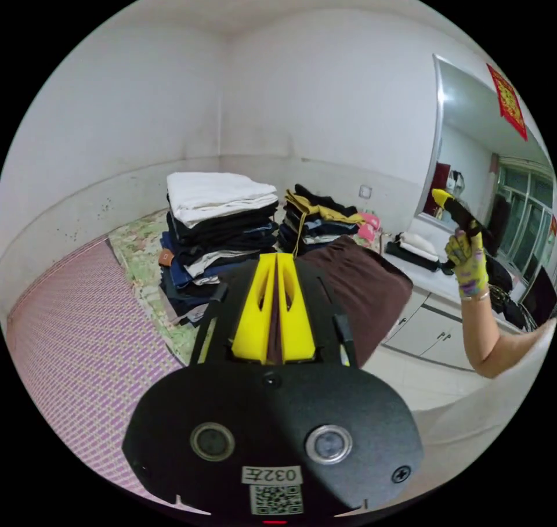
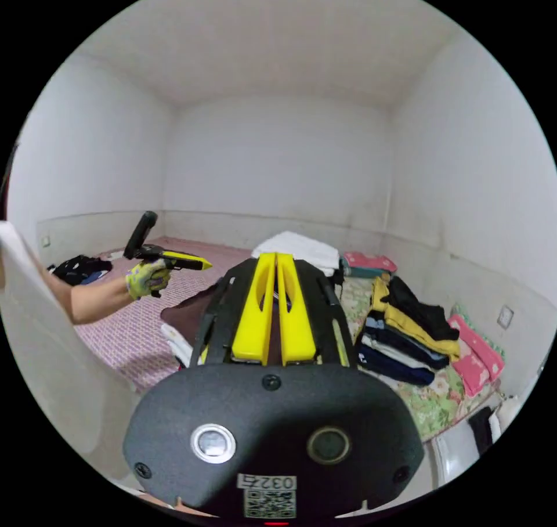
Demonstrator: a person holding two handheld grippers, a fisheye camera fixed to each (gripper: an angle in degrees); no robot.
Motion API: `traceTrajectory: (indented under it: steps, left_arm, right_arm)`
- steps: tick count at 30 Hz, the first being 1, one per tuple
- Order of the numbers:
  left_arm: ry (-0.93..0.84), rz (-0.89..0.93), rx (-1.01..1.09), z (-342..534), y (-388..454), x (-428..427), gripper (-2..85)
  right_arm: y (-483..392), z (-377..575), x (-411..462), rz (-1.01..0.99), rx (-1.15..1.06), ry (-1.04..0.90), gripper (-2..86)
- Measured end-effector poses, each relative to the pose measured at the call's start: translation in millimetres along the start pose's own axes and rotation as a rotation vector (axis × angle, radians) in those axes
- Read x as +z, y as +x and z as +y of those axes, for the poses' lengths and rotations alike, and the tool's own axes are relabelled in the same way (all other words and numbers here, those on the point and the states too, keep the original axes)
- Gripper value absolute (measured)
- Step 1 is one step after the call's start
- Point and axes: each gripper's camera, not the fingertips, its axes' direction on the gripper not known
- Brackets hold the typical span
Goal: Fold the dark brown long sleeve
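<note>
The dark brown long sleeve [image 1: 362, 286] lies folded into a thick pad at the bed's edge, just beyond my left gripper [image 1: 277, 255], whose yellow jaws are pressed together with nothing visibly held. In the right gripper view the same brown garment [image 2: 184, 313] shows left of my right gripper [image 2: 276, 255], also shut. A gloved hand [image 1: 467, 260] holds the right gripper [image 1: 442, 196] raised in the air, well right of the garment. The left gripper [image 2: 200, 264] hovers above the garment in the other gloved hand [image 2: 145, 277].
Two stacks of folded clothes [image 1: 220, 225] [image 1: 319, 219] stand on the floral sheet [image 1: 139, 260] behind the garment, with pink items [image 1: 368, 225] beside them. A purple checked mat [image 1: 75, 341] covers the bed. A white cabinet [image 1: 429, 329] and a mirror [image 1: 487, 161] are at right.
</note>
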Motion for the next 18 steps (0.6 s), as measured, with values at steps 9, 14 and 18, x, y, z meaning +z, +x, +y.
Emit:
traceTrajectory:
  steps: [9,14,18]
  left_arm:
    - [0.015,-0.108,-0.253,280.7,-28.0,-65.0,-1.0]
    - [-0.321,-0.131,-0.42,395.5,-5.2,-51.4,-1.0]
    - [-0.418,-0.109,-0.624,464.4,-12.5,-50.8,-0.9]
  right_arm:
    - [-120.7,117.8,-8.8,-0.328,-0.064,0.007,-1.0]
    - [-241.2,139.1,76.2,-0.665,-0.292,-0.366,-1.0]
    - [-300.3,143.4,124.5,-0.926,-0.36,-0.544,-1.0]
